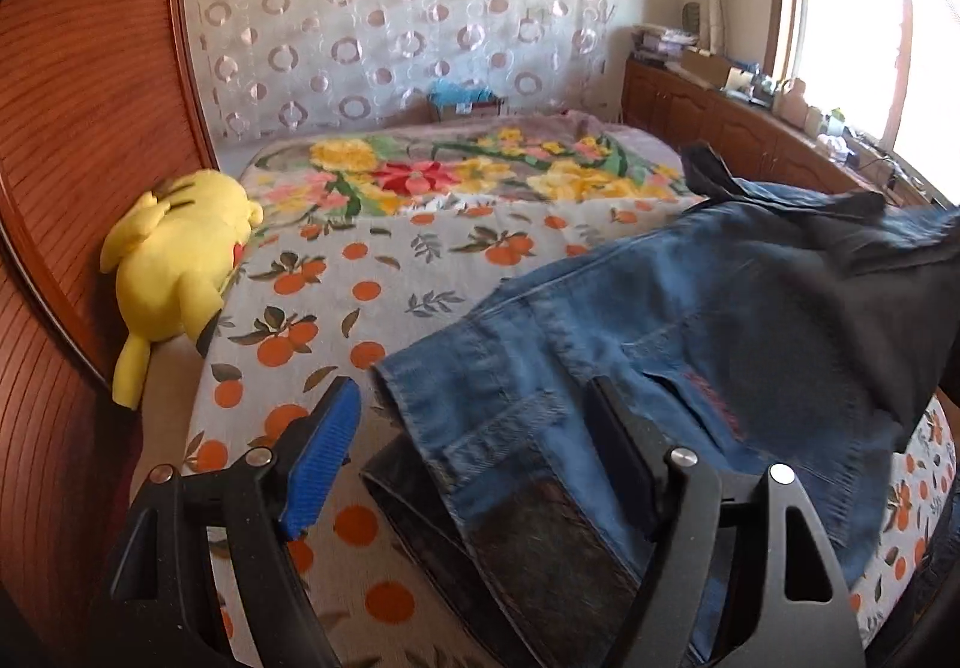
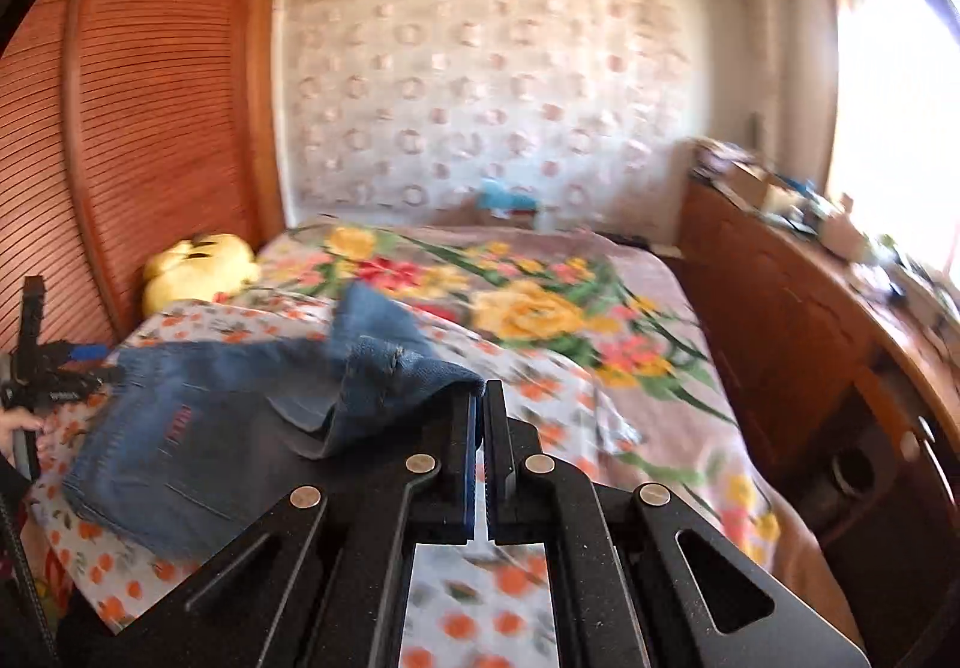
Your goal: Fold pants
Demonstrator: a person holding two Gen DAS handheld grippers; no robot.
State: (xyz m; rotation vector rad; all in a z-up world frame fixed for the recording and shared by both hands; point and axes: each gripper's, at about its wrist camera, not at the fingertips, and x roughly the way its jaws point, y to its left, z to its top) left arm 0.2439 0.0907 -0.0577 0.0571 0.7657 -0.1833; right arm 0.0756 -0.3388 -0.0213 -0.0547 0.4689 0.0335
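Blue jeans (image 1: 660, 320) lie spread on the bed, waist end towards me, with a dark belt (image 1: 408, 500) in the waistband. My left gripper (image 1: 474, 392) is open and straddles the waist corner. Its blue pad (image 1: 324, 458) stands clear of the cloth on the left, and the other finger (image 1: 624, 458) rests over the denim. In the right wrist view my right gripper (image 2: 480, 392) is shut on a raised edge of the jeans (image 2: 210, 428), and the fabric drapes down to the left from its tips. The left gripper (image 2: 54, 368) and a hand (image 2: 18, 422) show at the far left.
The bed carries an orange-print sheet (image 1: 336, 272) and a floral blanket (image 2: 540, 308) farther back. A yellow plush toy (image 1: 174, 260) lies at the bed's left edge against a louvred wooden wardrobe (image 1: 78, 128). A cluttered wooden cabinet (image 2: 810, 296) runs along the right under a bright window.
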